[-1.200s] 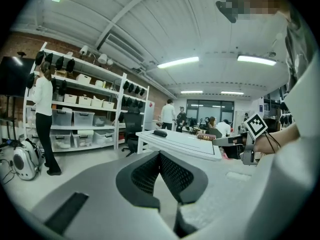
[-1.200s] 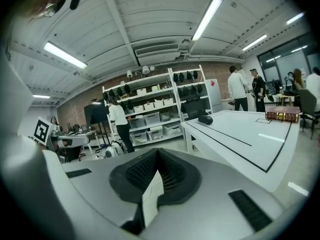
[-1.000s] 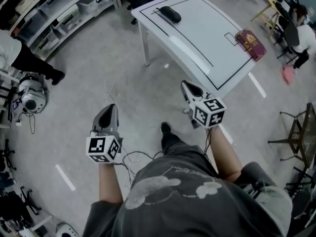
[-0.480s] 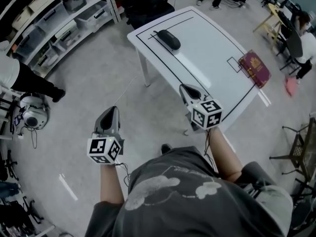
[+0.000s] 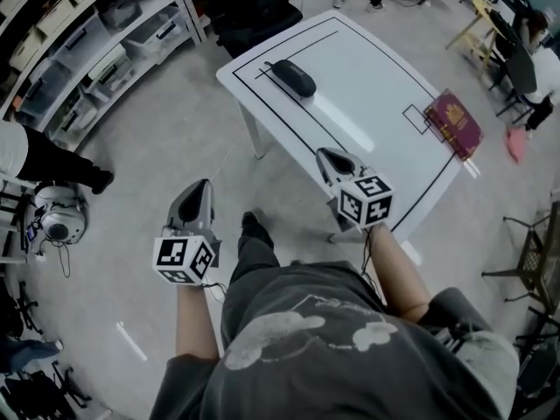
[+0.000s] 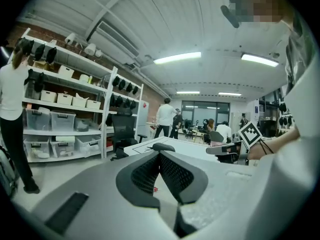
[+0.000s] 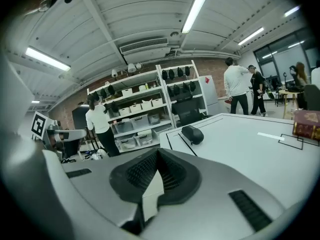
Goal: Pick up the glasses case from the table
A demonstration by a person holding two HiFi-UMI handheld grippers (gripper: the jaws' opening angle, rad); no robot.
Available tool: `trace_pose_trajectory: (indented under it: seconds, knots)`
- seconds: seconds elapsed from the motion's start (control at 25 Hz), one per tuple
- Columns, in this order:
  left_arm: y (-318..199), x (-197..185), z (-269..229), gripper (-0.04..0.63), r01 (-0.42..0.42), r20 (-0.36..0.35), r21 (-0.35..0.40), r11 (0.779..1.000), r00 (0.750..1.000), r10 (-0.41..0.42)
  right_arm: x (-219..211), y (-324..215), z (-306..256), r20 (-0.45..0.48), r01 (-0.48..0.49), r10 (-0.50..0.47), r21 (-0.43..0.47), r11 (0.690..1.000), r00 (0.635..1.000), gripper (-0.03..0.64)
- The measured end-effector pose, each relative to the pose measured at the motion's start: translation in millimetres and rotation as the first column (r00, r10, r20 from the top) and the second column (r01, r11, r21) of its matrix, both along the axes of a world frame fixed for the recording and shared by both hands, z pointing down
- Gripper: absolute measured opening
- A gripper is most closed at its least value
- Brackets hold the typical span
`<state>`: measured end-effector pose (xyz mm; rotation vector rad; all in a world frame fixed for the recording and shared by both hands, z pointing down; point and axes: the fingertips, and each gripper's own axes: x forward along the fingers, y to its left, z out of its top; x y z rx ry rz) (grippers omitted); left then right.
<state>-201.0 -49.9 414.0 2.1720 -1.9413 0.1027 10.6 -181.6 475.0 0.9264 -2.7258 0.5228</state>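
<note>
The black glasses case point(image 5: 291, 78) lies on the far left corner of the white table point(image 5: 367, 86), on a black line drawn there. In the right gripper view the glasses case point(image 7: 192, 134) sits ahead, well beyond the jaws; in the left gripper view the glasses case point(image 6: 164, 147) shows just over the jaw tips. My left gripper point(image 5: 199, 186) hangs over the floor, short of the table, shut and empty. My right gripper point(image 5: 325, 154) is at the table's near edge, its jaws meeting at the tips with nothing held.
A dark red book point(image 5: 452, 122) lies at the table's right end. Storage shelves with bins point(image 5: 87, 42) line the left wall, and an office chair point(image 5: 254, 7) stands behind the table. A person point(image 5: 35, 156) stands at the left; others stand beyond the table.
Both grippers have moved forward toward the table, which now lies closer and lower in the head view. A foot has stepped forward between them. Both stay shut.
</note>
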Motion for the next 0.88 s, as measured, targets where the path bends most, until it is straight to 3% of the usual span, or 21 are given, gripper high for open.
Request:
trace_pose_trajectory:
  seconds: [0.24, 0.44, 0.6, 0.76, 0.88]
  knots:
    - [-66.0, -3.3, 13.4, 0.003, -0.117, -0.007, -0.002, 0.993, 0.993, 0.117, 5.5, -39.2, 11.6, -0.018, -0.098, 0.098, -0.003, 0.995, 0.995, 0.0]
    - [-146.7, -10.1, 15.4, 0.003, -0.28, -0.008, -0.002, 0.96, 0.96, 0.28, 9.6, -82.8, 13.3, -0.034, -0.222, 0.222, -0.013, 0.975, 0.974, 0.0]
    - [-208.2, -9.1, 15.3, 0.012, -0.421, -0.003, -0.018, 0.907, 0.907, 0.421, 13.4, -115.9, 13.4, -0.052, -0.324, 0.322, -0.023, 0.946, 0.945, 0.0]
    - [-257.9, -3.7, 13.4, 0.187, -0.556, 0.013, -0.04, 0.83, 0.831, 0.557, 17.4, -143.9, 9.3, -0.061, -0.423, 0.421, -0.037, 0.905, 0.905, 0.0]
    - [-286.1, 1.1, 17.9, 0.255, -0.638, 0.045, -0.073, 0.766, 0.765, 0.642, 20.5, -161.5, 7.2, -0.068, -0.483, 0.48, -0.038, 0.875, 0.875, 0.0]
